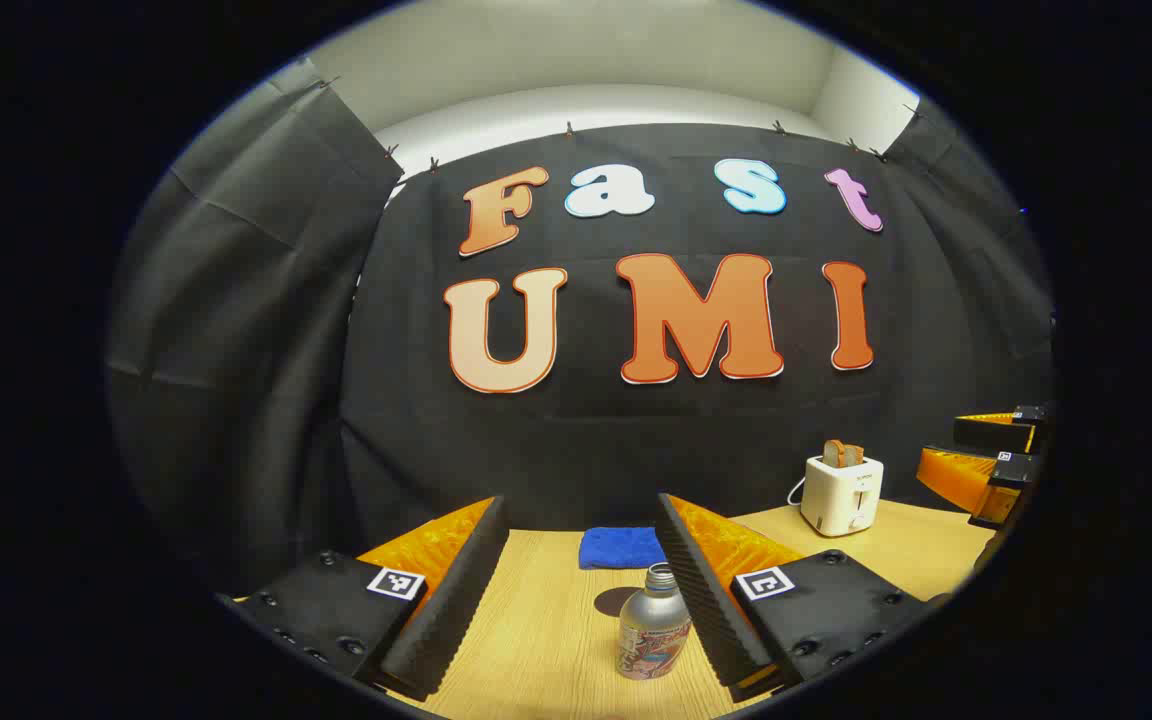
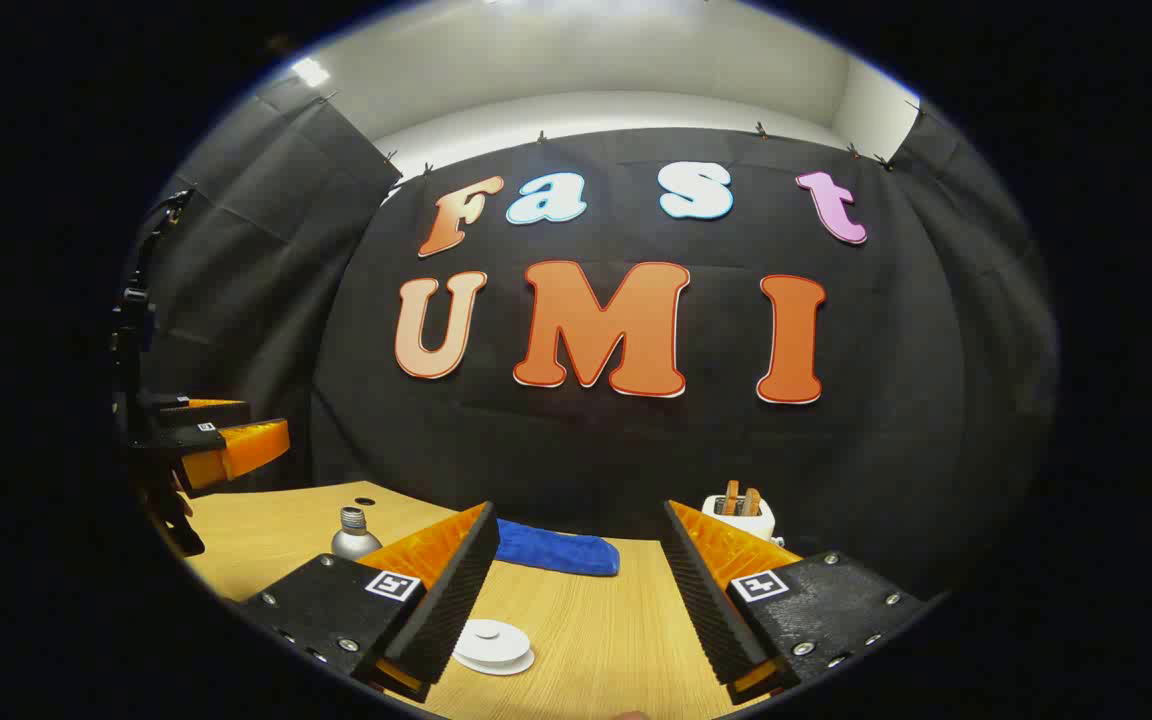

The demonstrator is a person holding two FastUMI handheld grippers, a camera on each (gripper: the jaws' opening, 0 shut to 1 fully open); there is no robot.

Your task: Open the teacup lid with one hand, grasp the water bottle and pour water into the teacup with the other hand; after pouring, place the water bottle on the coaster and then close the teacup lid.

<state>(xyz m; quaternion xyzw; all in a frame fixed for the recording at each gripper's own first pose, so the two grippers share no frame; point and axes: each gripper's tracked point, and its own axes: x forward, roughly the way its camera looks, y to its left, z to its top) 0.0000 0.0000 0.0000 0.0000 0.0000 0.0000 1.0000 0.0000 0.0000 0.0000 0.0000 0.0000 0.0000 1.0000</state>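
Note:
A silver water bottle [image 1: 654,625] with a printed label and no cap visible stands upright on the wooden table [image 1: 546,650]. It sits between my left gripper's [image 1: 581,500] open fingers, close to the right one and untouched. Just behind it lies a dark round coaster [image 1: 617,601]. In the right gripper view, the white teacup lid [image 2: 493,645] with its knob rests in place low on the table. It is beside the left finger of my open right gripper [image 2: 578,507], which holds nothing. The bottle [image 2: 354,535] stands to the left there.
A blue cloth [image 1: 621,547] lies at the back of the table by the wall. A white toaster [image 1: 841,490] with bread slices stands at the back right. The right gripper [image 1: 986,450] hovers at the table's right side, and the left gripper [image 2: 221,432] hovers at the left.

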